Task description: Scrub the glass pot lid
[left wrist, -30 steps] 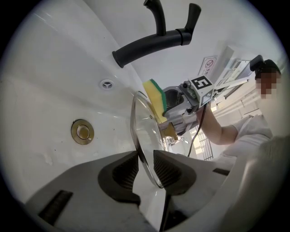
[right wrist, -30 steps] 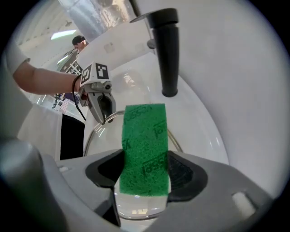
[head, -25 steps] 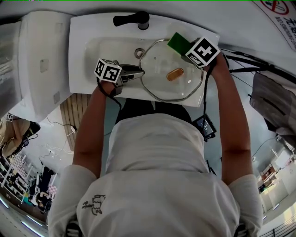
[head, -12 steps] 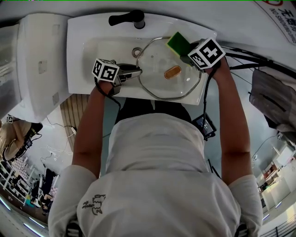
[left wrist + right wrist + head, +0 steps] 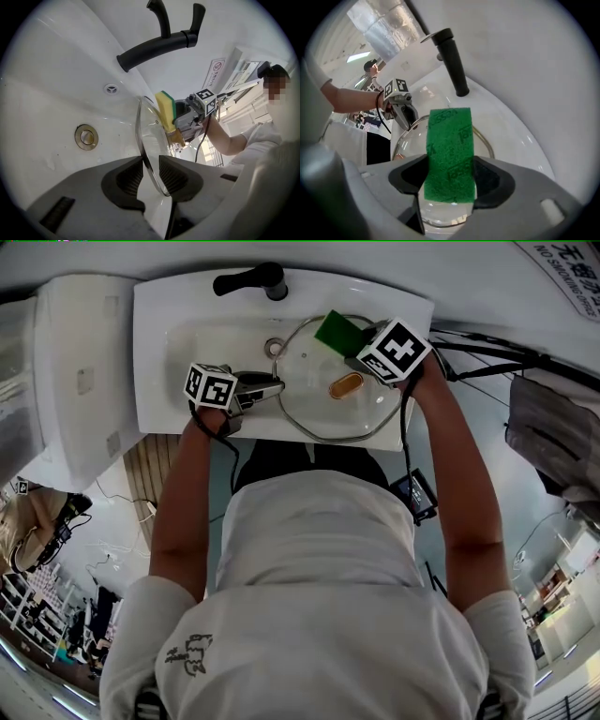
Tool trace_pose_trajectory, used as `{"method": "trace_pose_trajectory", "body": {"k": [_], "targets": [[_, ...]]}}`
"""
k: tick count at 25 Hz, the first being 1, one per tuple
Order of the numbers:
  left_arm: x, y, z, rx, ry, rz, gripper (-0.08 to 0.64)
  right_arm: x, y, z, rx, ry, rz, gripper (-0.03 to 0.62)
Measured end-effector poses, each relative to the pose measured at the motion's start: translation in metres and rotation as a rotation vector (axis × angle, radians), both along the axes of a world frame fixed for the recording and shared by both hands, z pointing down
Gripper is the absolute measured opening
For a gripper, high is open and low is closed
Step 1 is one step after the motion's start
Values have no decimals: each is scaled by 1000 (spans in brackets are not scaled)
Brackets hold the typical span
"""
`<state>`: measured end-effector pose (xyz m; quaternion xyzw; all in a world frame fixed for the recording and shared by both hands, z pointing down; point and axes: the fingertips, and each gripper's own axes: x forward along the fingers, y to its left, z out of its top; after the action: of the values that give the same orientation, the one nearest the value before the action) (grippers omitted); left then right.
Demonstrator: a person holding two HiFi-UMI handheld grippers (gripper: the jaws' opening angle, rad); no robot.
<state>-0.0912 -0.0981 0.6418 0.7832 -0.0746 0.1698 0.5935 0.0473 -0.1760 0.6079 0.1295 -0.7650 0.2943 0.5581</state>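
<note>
The left gripper clamps the rim of the glass lid; the right gripper holds a green sponge on it.

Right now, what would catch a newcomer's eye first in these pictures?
The big glass pot lid over the white sink basin stands out, its left rim clamped in the jaws of the left gripper. Next comes the bright green scrub sponge, gripped in the jaws of the right gripper at the lid's far edge, near the black faucet.
</note>
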Motion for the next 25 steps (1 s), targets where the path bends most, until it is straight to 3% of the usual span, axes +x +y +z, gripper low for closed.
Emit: {"method": "trace_pose_trajectory", "body": {"k": [8, 13, 19, 25], "targets": [[1, -1, 1, -9, 15, -30, 106, 91, 0, 15, -26, 39, 230, 290], [-1, -1, 2, -4, 1, -24, 106, 122, 9, 17, -24, 73, 326, 291], [-1, 0, 2, -10, 1, -27, 106, 84, 44, -2, -58, -7, 413, 293], [1, 0, 2, -1, 3, -20, 106, 60, 64, 1, -37, 12, 474, 293]]}}
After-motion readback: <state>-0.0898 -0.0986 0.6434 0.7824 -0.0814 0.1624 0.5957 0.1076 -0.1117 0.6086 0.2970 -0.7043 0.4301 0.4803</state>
